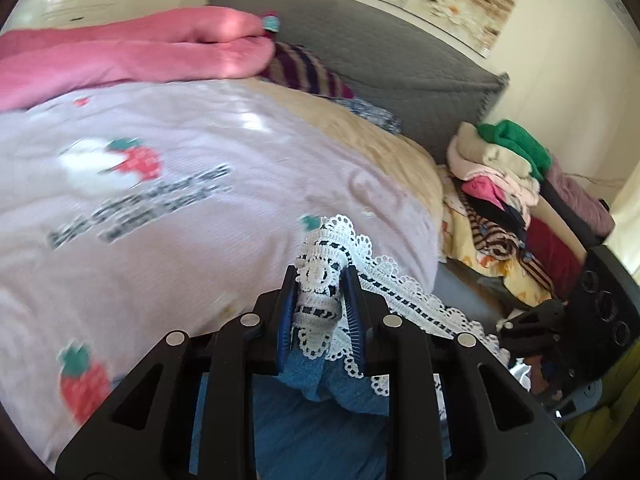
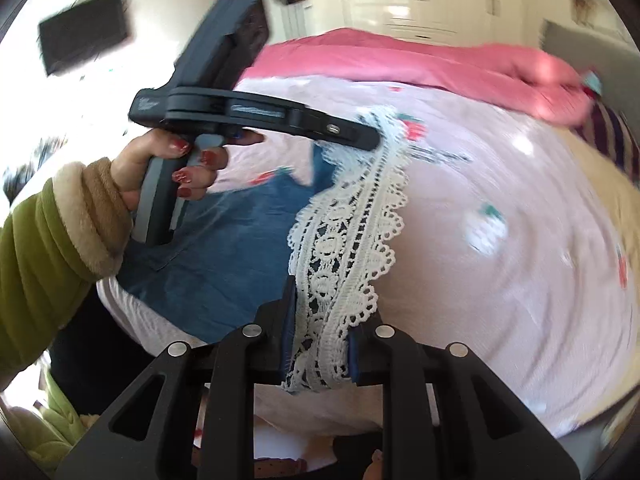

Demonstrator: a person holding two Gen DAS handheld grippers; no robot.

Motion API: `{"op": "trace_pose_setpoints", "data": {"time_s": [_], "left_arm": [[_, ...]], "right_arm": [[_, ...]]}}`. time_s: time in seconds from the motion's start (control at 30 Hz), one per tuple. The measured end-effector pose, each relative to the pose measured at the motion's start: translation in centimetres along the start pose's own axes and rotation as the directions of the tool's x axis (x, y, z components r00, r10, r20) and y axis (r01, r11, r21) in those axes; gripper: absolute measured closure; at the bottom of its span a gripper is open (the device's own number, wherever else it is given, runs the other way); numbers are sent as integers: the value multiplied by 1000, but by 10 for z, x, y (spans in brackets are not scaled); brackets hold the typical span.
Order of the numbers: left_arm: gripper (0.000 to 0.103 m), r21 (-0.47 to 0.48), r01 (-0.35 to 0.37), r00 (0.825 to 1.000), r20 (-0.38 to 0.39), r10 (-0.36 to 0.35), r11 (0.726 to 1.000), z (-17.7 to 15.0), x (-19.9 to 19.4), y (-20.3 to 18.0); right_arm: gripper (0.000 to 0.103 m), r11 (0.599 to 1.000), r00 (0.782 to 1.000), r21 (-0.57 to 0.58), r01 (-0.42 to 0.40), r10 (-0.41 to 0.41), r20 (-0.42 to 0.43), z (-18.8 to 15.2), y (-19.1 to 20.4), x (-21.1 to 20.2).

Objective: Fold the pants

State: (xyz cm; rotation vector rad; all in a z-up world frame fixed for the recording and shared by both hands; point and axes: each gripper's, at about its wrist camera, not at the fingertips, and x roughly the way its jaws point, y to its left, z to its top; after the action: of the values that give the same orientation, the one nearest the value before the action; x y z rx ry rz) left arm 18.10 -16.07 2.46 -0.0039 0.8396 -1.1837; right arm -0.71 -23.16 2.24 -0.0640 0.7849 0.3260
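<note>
Both ends of a lace-trimmed hem are pinched at once. The left hand-held gripper (image 1: 320,300) has its two blue-padded fingers drawn in narrow on a bunch of white lace trim (image 1: 320,280), with blue denim of the pants (image 1: 304,420) hanging just below the pads. In the right wrist view the same tool (image 2: 372,140) shows from the side, held by a hand (image 2: 176,168) with red-painted nails coming out of a green sleeve (image 2: 40,248) with a tan fleece cuff; its tip meets the far end of the lace band.

The right hand-held gripper (image 2: 320,336) is likewise closed down narrow on the near end of the lace trim (image 2: 344,240), which runs as a band between the two tools. The blue pants (image 2: 224,248) spread out to the left of that band, lying on the bed.

The bed is covered by a pale pink blanket (image 1: 200,220) printed with strawberries and blurred dark lettering. A folded bright pink blanket (image 1: 132,56) lies across the far side, and a striped purple cloth (image 1: 308,72) lies just beside it. A grey quilted headboard (image 1: 380,52) stands behind. Off the bed's edge a pile of clothes (image 1: 500,184) is stacked, with a green piece (image 1: 516,140) on top.
</note>
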Motion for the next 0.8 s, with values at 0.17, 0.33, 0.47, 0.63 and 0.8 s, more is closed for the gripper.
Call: {"op": "trace_pose_setpoints", "data": {"time_s": [0.17, 0.33, 0.47, 0.63, 0.8], "left_arm": [[87, -77, -56, 998, 10, 57, 995, -27, -32, 30], [86, -129, -113, 993, 7, 115, 985, -50, -55, 52], [84, -179, -152, 988, -9, 153, 972, -68, -66, 68], [74, -255, -185, 980, 31, 199, 949, -83, -91, 80], [57, -286, -238, 956, 98, 275, 928, -90, -122, 74]], "right_arm": [[84, 995, 997, -93, -40, 35, -62, 14, 41, 32], [83, 985, 993, -155, -77, 61, -105, 21, 75, 61], [83, 970, 989, -215, -112, 87, -123, 21, 108, 79], [81, 953, 973, -224, -202, 169, -158, 12, 132, 93], [61, 919, 945, -239, -313, 275, -179, -4, 149, 89]]}}
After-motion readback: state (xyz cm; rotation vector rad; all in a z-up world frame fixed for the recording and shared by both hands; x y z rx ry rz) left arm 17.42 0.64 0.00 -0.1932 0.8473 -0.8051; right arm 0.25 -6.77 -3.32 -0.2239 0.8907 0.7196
